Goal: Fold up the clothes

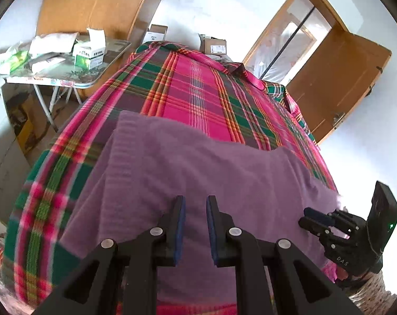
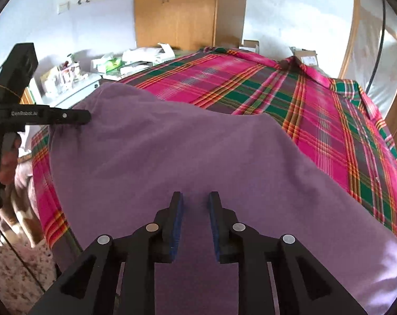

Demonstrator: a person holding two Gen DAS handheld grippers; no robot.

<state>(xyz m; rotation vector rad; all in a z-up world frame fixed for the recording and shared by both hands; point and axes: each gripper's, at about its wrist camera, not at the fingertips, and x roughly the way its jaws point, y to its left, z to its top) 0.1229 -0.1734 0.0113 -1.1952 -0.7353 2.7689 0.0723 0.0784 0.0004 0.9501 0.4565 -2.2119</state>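
A purple knit garment (image 1: 198, 162) (image 2: 185, 152) lies spread flat on the near end of a bed covered with a pink and green plaid sheet (image 1: 187, 86) (image 2: 251, 78). My left gripper (image 1: 195, 204) hovers open over the garment's near part, with nothing between its fingers. In the right wrist view, the left gripper (image 2: 86, 116) has its tip at the garment's far left corner. My right gripper (image 2: 195, 202) is open above the middle of the purple cloth. In the left wrist view, the right gripper (image 1: 304, 218) sits at the garment's right edge.
A folding table (image 1: 53, 77) with white and green boxes (image 1: 90, 50) stands left of the bed. Cardboard boxes (image 1: 215, 46) sit behind the bed's far end. An open wooden door (image 1: 337, 78) is at the right and a wardrobe (image 2: 177, 10) stands against the far wall. A hand (image 2: 6, 162) holds the left gripper's handle.
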